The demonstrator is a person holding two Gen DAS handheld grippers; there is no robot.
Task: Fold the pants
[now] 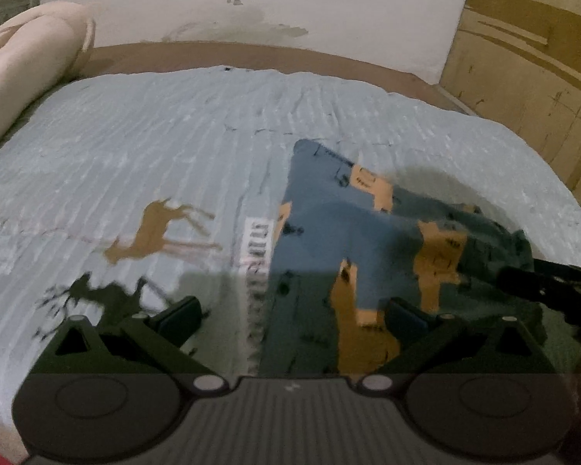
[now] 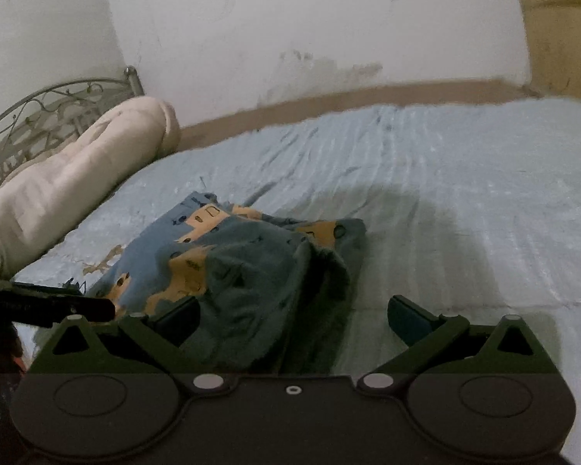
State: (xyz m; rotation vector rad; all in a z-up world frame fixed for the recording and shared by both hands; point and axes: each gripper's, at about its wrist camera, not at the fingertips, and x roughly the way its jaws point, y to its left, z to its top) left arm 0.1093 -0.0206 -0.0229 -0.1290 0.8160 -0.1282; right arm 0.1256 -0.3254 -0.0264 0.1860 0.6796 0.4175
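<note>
Two matching dark hand-held grippers, each seen from its own fisheye camera.

The left hand-held gripper (image 1: 292,316) fills the lower part of its frame: a black ribbed centre plate with a small pale mark, two round discs at either side, two silver round screws, dark green triangular linkage arms with pale pins, and blunt dark blue-black fingers (image 1: 182,316). The right hand-held gripper (image 2: 292,316) has the same discs, silver screws, green arms and dark fingers (image 2: 406,319), but a smooth centre plate with a small white ring.
</note>
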